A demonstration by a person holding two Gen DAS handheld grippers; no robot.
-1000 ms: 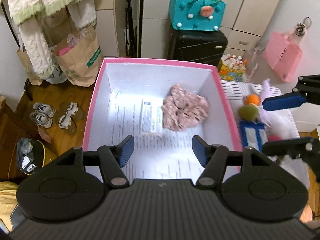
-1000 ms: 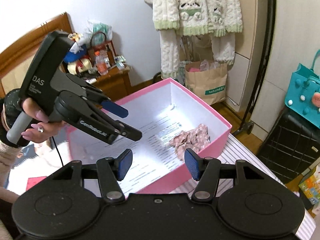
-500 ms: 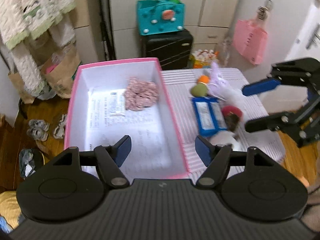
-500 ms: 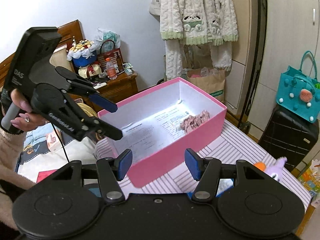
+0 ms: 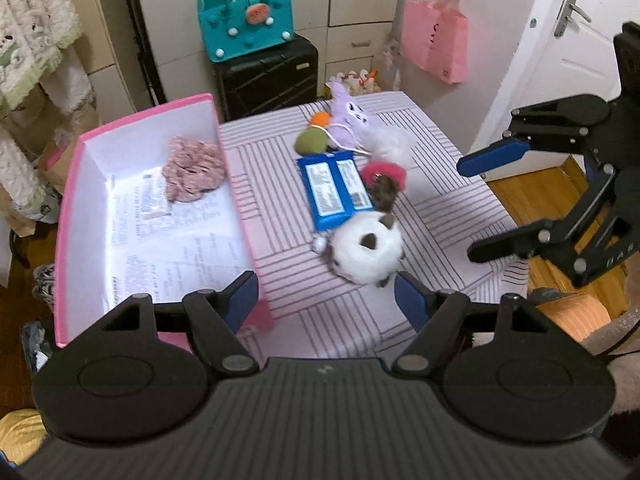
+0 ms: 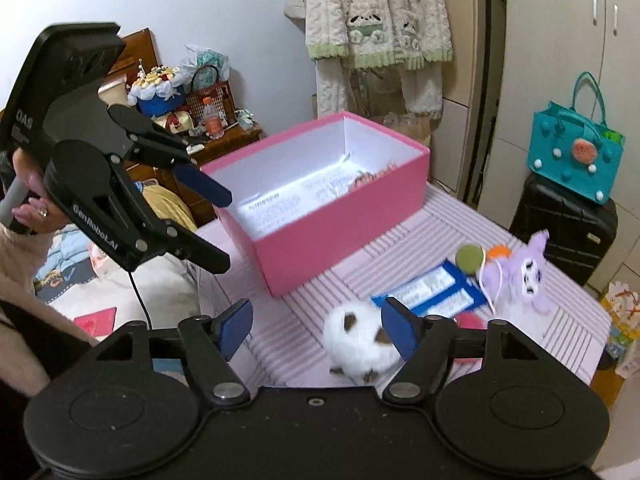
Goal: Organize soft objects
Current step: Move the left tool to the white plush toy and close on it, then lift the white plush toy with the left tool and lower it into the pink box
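Here, both tools (image 5: 325,294) (image 6: 316,330) angled down, jaws parted

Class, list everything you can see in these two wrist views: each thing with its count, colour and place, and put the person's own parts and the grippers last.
Box: one, pink outside, white inside, on the table's left.
Scrunchie: one, dusty pink, inside the box at its far end.
Printed sheet: one, white, lining the box floor.
Table: one, pale pink with stripes.
Round plush: one, white with brown patches, nearest the grippers.
Packet: one, blue and white, mid-table.
Fluffy piece: one, red-pink, beside the packet.
Plush toy: one, lilac, far end.
Balls: two, green and orange, by the lilac toy.
Tote bag: one, teal, on a black suitcase.
Hand: one, gripping the left tool's handle.
Left gripper: black, blue pads, open, empty.
Right gripper: same, open, empty.
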